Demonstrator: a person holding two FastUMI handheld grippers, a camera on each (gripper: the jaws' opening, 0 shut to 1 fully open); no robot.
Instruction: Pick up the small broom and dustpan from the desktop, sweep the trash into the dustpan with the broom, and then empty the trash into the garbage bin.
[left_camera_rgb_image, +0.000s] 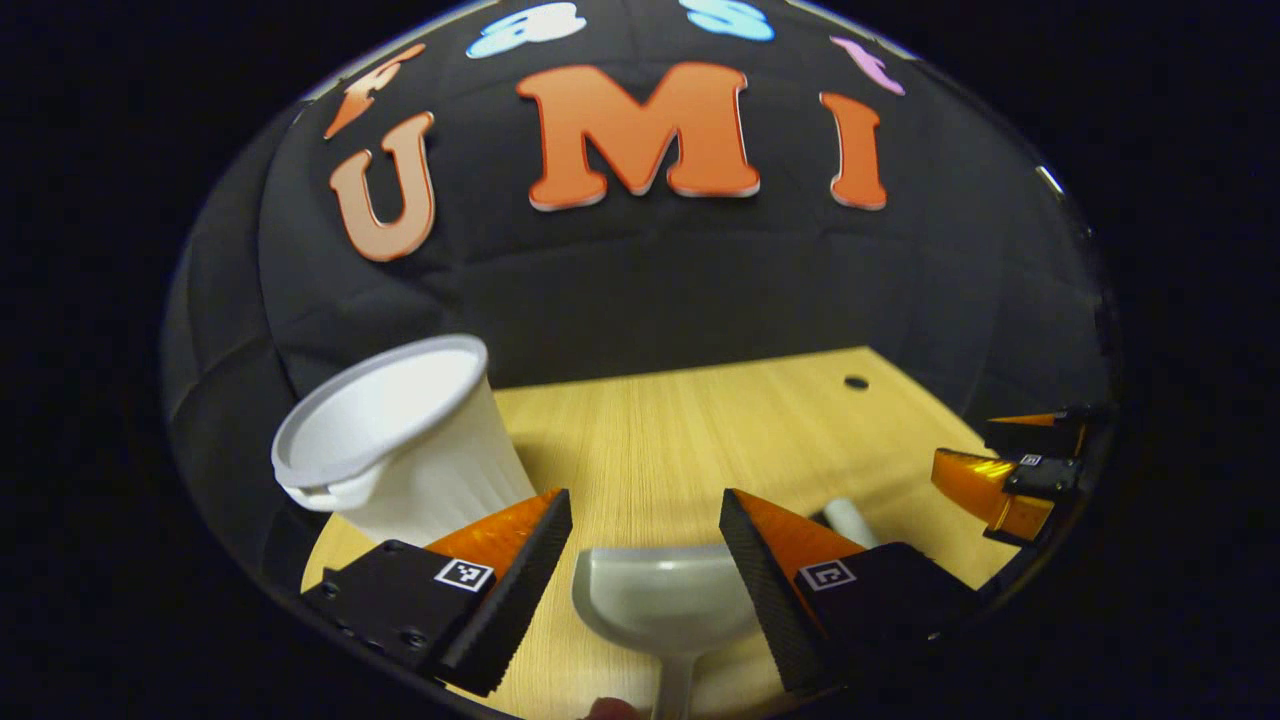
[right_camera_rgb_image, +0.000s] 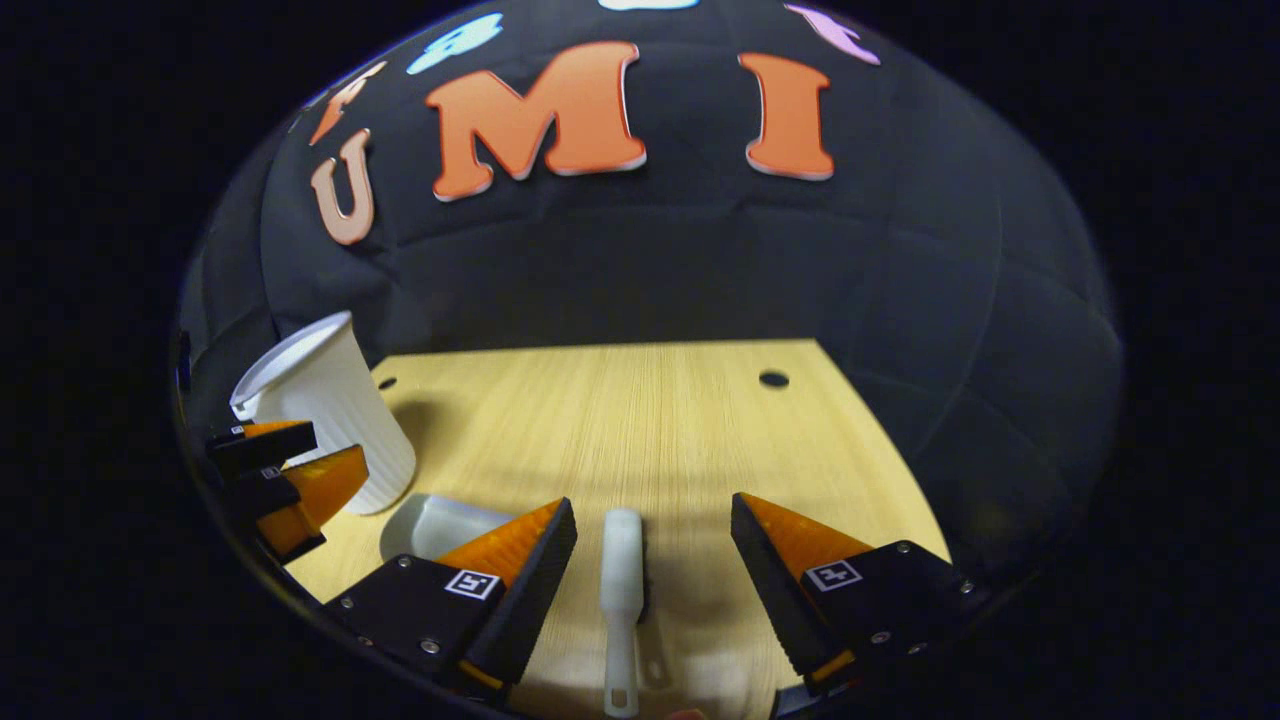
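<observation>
Both grippers spread, nothing pinched: lower left gripper (left_camera_rgb_image: 645, 560) square over the near white plastic scoop-shaped dustpan (left_camera_rgb_image: 665, 600) by its thin handle, right gripper (right_camera_rgb_image: 650, 560) straddling the white slim-handled small broom (right_camera_rgb_image: 621, 590) lying on the wooden desktop (right_camera_rgb_image: 650, 430).

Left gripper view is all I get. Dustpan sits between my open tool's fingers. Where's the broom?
Observer: The broom lies flat on the desktop, centred between the right tool's open fingers, untouched.
Operator: Which way does its handle point?
Observer: Toward the right tool's camera; the hanging-hole end is nearest it.
Operator: Where's the garbage bin from that side?
Observer: The white garbage bin stands upright at the desk's left edge, just behind the dustpan.
</observation>
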